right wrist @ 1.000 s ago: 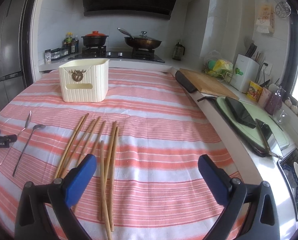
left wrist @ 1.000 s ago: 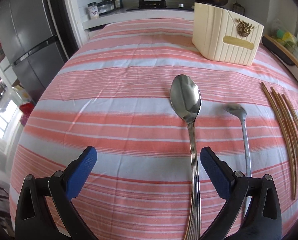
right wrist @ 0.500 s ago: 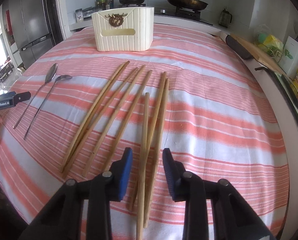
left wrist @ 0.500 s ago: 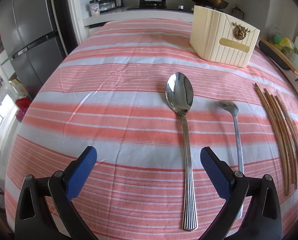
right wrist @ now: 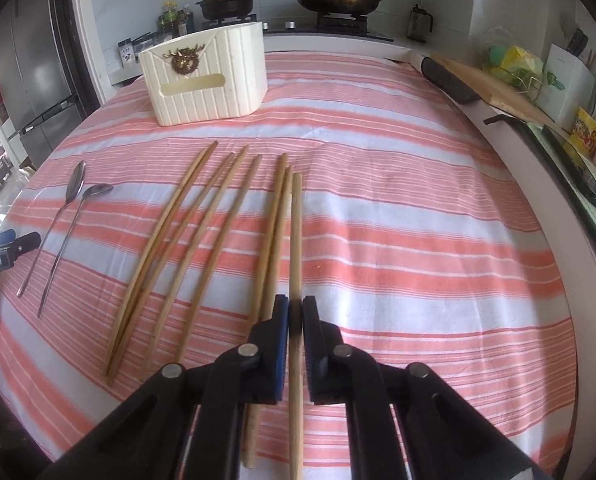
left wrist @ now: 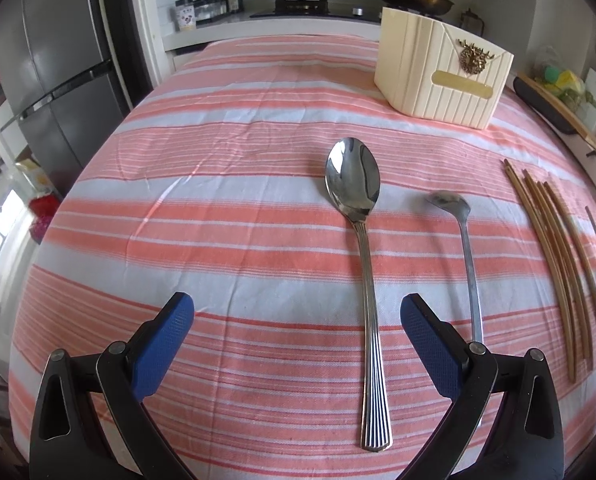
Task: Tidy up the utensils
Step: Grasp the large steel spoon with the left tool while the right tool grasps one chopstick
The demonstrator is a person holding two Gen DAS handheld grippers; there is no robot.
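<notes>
The right gripper [right wrist: 295,312] was clamped on a single chopstick [right wrist: 295,240], its blue pads [right wrist: 280,336] pressed to either side of the stick near the near end. That chopstick ran lengthwise away from the gripper, its far tip aimed roughly toward the cream holder [right wrist: 207,80] at the far end of the striped cloth [right wrist: 418,220], its near end passing back between the fingers. It lay just right of a pair of chopsticks [right wrist: 271,236] that ran almost parallel to it, and whether it was touching the cloth I could not tell. Further left, four more chopsticks [right wrist: 177,248] fanned out, all pointing the same general way. The left gripper [left wrist: 298,340] hung wide open above the cloth, with nothing between its pads. Just inside its right finger lay the big spoon [left wrist: 362,264], bowl toward the holder [left wrist: 442,76], handle toward the gripper. Beside it lay a small spoon [left wrist: 464,240], aligned the same way, its handle end hidden behind the finger.
</notes>
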